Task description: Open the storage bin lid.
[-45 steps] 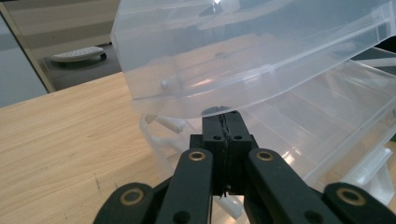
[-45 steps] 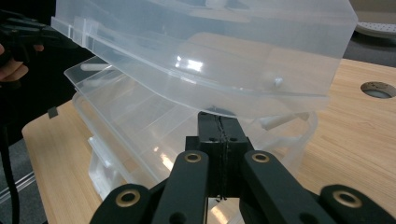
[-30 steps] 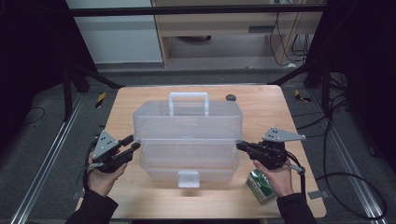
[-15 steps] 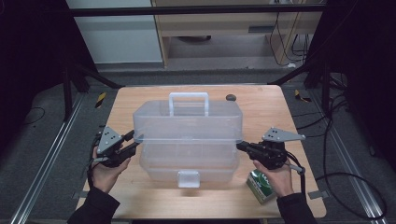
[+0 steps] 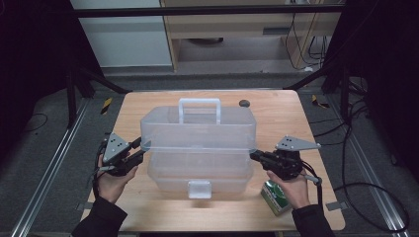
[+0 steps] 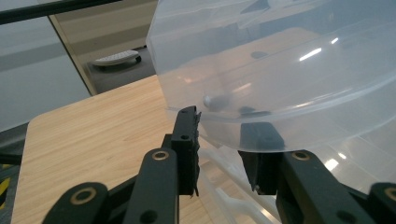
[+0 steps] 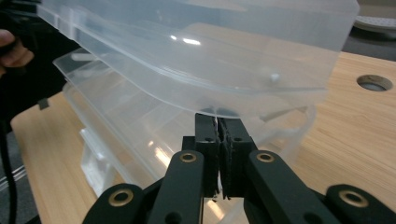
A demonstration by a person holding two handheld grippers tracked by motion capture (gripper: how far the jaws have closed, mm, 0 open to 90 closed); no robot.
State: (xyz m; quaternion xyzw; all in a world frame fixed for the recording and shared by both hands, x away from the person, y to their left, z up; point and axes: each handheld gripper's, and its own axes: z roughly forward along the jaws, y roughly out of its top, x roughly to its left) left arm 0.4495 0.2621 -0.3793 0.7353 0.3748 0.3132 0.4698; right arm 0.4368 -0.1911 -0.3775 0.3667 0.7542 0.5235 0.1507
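A clear plastic box (image 5: 197, 170) with a white handle (image 5: 199, 106) stands mid-table, its lid (image 5: 197, 131) raised a little off the base. My left gripper (image 5: 140, 148) is at the lid's left corner. In the left gripper view its jaws (image 6: 224, 130) straddle the lid's rim (image 6: 210, 126) with a gap between them. They have just been closing, and one pad touches the rim. My right gripper (image 5: 254, 155) is shut on the lid's thin right edge (image 7: 261, 100), its jaws (image 7: 217, 120) pinched together just under it.
A green packet (image 5: 275, 196) lies near the table's front right, beside the right hand. A small dark round hole (image 5: 243, 103) sits behind the box, also seen as a hole (image 7: 373, 82) in the right gripper view. The wooden table (image 5: 148, 106) ends close behind.
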